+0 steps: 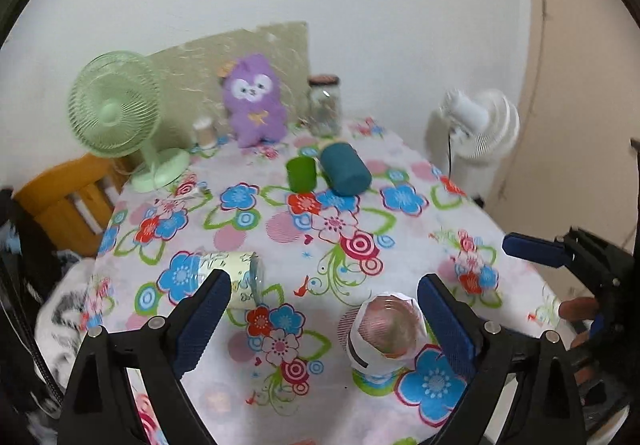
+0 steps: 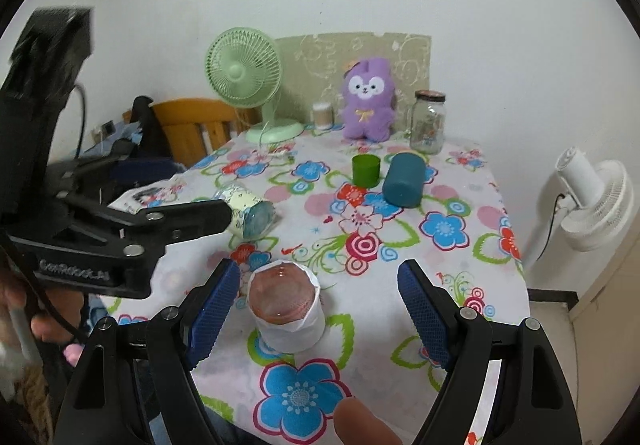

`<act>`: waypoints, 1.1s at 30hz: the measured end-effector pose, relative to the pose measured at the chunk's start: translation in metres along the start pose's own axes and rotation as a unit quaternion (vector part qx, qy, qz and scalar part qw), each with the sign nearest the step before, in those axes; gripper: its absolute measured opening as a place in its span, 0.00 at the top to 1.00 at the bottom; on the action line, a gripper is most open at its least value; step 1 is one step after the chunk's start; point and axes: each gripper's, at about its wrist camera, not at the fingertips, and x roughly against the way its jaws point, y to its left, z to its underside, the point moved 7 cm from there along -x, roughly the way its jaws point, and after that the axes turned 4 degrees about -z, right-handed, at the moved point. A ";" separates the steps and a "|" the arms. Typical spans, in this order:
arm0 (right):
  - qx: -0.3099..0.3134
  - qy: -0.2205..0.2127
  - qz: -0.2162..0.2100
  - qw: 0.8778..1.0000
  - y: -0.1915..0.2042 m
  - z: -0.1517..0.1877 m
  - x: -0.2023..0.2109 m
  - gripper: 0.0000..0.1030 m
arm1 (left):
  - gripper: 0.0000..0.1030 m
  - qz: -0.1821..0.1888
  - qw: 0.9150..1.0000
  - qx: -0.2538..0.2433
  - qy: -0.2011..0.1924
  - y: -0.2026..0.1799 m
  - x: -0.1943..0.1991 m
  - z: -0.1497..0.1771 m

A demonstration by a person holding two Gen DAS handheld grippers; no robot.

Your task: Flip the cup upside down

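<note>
Left wrist view: the left gripper (image 1: 324,319) is held over the near part of the desk (image 1: 256,229), its jaws spread wide with nothing between the pads. The cup (image 1: 386,333), wrapped in white paper, is seen standing base-up on the floral cloth, just inside the right-hand finger but not touching it. A patterned cup (image 1: 240,277) lies on its side just beyond the left-hand finger. Open cloth is left between these and the far pair: a green cup (image 1: 301,173), upright, and a teal cup (image 1: 346,169) on its side, close together. The desk's left edge falls off beside a green fan (image 1: 116,105); a jar (image 1: 325,105) stands at the far edge. What the jar holds cannot be told. The right gripper (image 1: 536,251) is seen at the right edge.

Right wrist view: the right gripper (image 2: 320,309) is held with jaws spread around the cup (image 2: 286,309), neither pad touching it. The cup's clear pinkish base faces up. The left gripper (image 2: 192,217) reaches in from the left, above the patterned cup (image 2: 250,213). The desk's right edge (image 2: 516,245) runs beside a white fan (image 2: 592,201).
</note>
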 end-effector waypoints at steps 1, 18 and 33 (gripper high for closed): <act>0.000 -0.004 0.003 1.000 0.001 0.000 0.001 0.19 | 0.07 0.000 1.000 0.011 -0.008 0.003 0.003 0.002; 0.031 -0.046 0.063 0.996 0.039 0.004 0.024 0.10 | 0.00 -0.056 0.988 0.087 -0.112 0.028 0.039 0.021; 0.016 -0.046 0.119 0.992 0.042 0.017 0.028 0.00 | 0.00 -0.094 0.979 0.095 -0.157 0.046 0.054 0.037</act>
